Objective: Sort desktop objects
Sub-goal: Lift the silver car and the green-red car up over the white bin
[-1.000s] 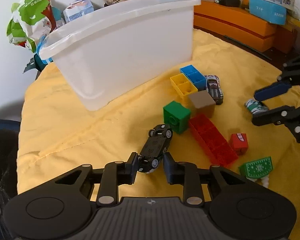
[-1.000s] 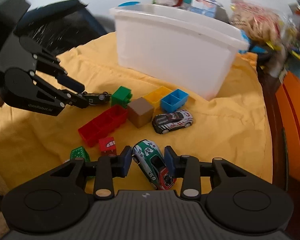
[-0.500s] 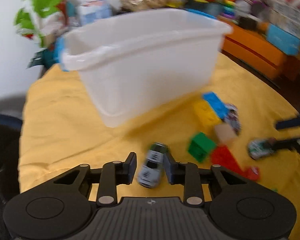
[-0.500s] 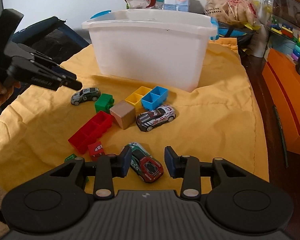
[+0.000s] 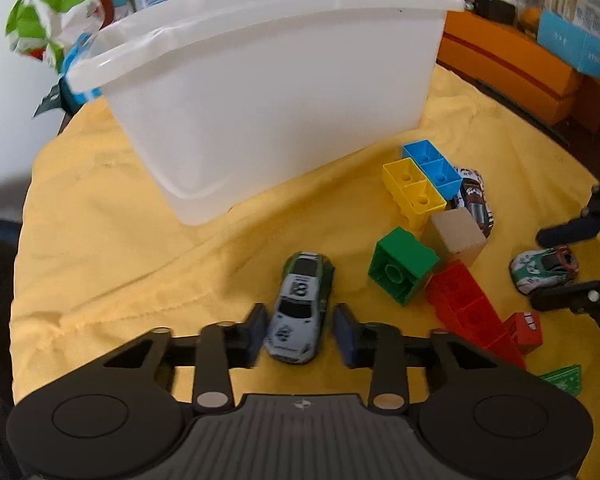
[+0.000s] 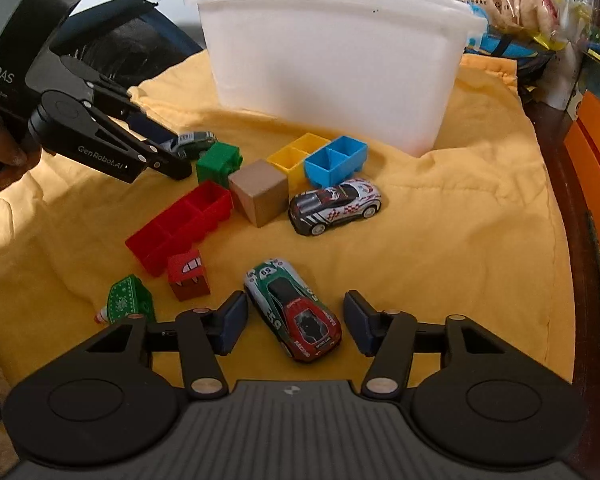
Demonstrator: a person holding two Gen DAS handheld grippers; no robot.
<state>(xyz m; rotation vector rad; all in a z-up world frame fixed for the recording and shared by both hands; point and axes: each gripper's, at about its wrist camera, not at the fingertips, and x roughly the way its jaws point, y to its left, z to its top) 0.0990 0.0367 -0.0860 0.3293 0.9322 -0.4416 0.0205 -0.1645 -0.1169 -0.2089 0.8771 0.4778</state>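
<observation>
A grey toy car stands upright on the yellow cloth between the pads of my left gripper, with thin gaps either side. The right wrist view shows that left gripper with the grey car at its tips, beside a green brick. My right gripper is opening. A red and green car lies loose between its pads, clear of both. A tall white bin stands behind.
A black and white car, a wooden cube, yellow, blue and red bricks, a small red block and a green box lie on the cloth. Snack bags and orange boxes stand behind the bin.
The grey car showed its dark underside in the left jaws and now stands on its wheels. My right pads have spread away from the red and green car.
</observation>
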